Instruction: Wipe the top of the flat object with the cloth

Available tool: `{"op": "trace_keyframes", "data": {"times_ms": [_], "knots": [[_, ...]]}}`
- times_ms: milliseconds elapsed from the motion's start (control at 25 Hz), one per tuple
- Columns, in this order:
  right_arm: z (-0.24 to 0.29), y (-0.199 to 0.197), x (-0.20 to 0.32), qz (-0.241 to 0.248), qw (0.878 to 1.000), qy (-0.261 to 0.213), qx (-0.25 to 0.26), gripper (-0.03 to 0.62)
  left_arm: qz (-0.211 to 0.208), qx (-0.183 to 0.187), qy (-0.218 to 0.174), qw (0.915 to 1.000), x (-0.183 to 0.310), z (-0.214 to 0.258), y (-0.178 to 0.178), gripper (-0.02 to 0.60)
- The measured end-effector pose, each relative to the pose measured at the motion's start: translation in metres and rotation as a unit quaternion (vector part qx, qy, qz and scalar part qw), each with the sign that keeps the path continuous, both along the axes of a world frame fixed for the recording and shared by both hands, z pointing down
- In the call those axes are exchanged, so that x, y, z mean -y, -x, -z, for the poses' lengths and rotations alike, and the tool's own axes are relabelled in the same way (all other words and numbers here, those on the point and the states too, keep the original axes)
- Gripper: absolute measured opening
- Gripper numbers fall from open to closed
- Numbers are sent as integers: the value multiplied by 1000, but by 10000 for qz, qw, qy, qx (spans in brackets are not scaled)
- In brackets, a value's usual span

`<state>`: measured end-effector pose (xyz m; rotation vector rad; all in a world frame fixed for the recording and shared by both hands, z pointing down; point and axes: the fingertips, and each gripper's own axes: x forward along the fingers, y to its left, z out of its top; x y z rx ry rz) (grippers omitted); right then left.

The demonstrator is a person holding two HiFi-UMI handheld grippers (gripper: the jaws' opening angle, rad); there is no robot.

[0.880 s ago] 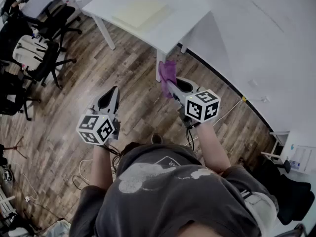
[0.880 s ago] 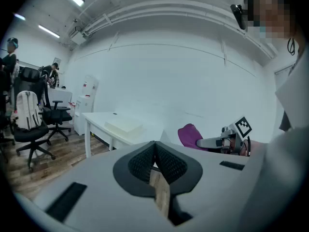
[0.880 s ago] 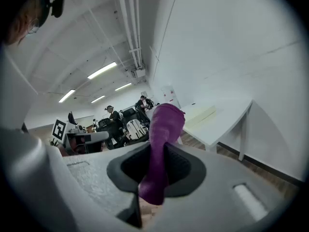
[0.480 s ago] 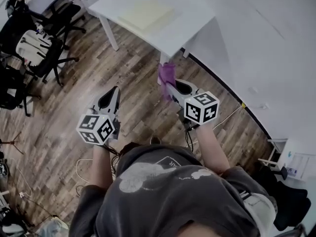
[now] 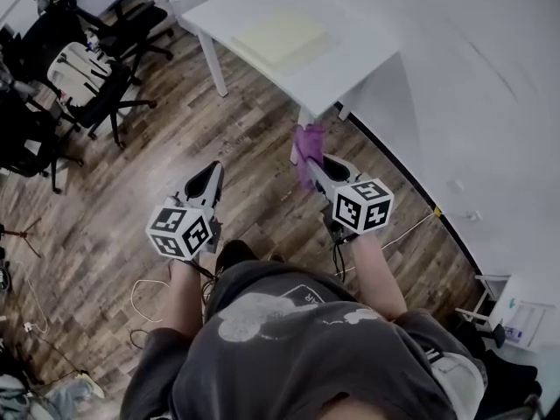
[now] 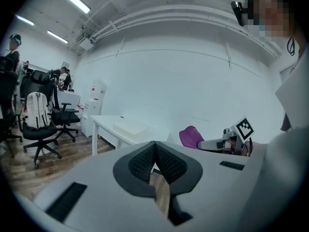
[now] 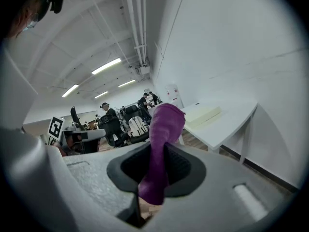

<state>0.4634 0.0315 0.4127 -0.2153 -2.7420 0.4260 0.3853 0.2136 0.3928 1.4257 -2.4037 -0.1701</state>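
Purple cloth (image 7: 163, 124) is pinched in the right gripper (image 7: 156, 167), the left gripper (image 6: 155, 159) is closed and empty, and the pad (image 5: 282, 36) lies mid-table (image 5: 360, 66), well apart, so next the cloth must probably be carried there.

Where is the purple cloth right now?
The cloth is pinched in the right tongs, mid head view, above the floor near a corner of the white table.

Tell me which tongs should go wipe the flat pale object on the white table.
Right. The right tongs are shut on the purple cloth and are nearer the flat object; the left tongs are shut with nothing in them.
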Motion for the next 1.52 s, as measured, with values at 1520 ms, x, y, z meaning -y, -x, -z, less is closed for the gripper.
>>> {"op": "trace_keyframes", "data": {"times_ms": [1520], "knots": [[-31,310,51,-1162,9906,478,-546,72,-684,-501,-106,9963,28,-31,342,0]]}}
